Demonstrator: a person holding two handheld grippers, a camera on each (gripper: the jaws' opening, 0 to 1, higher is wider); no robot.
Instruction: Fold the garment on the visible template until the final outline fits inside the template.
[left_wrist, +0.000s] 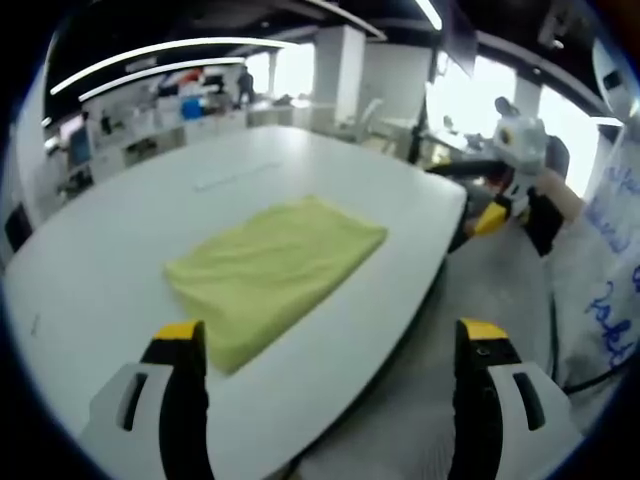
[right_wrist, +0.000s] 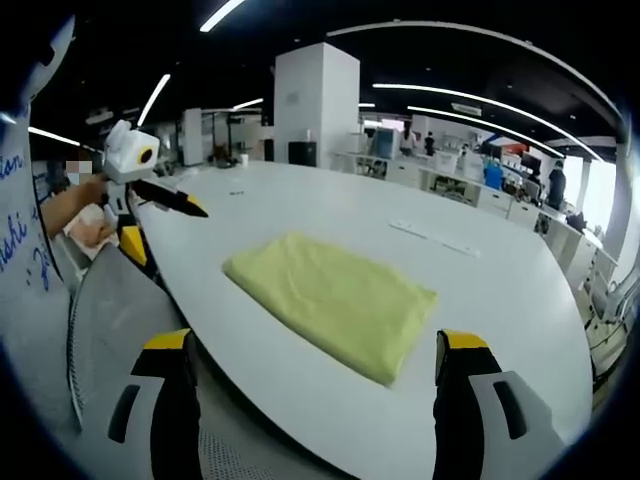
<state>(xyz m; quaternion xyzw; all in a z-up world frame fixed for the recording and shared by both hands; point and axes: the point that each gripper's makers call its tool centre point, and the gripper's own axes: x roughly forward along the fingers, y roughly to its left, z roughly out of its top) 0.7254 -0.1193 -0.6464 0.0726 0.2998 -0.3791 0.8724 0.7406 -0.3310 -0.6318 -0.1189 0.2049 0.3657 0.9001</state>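
Observation:
A yellow-green garment (left_wrist: 275, 270) lies folded into a flat rectangle on the white table (left_wrist: 120, 240); it also shows in the right gripper view (right_wrist: 335, 300). I can make out no template outline around it. My left gripper (left_wrist: 330, 345) is open and held back from the table's near edge, off the cloth, with nothing between its yellow-tipped fingers (left_wrist: 180, 345). My right gripper (right_wrist: 315, 350) is likewise open and clear of the garment. Each gripper appears in the other's view, held in a hand beside the table: the right one (left_wrist: 472, 195) and the left one (right_wrist: 165, 230).
The curved table edge (right_wrist: 230, 340) runs just in front of both grippers. A grey mesh chair (right_wrist: 110, 320) stands below it. A thin pale strip (left_wrist: 235, 178) lies on the table beyond the garment. A white sleeve with blue writing (left_wrist: 610, 270) shows. Desks and people fill the far office.

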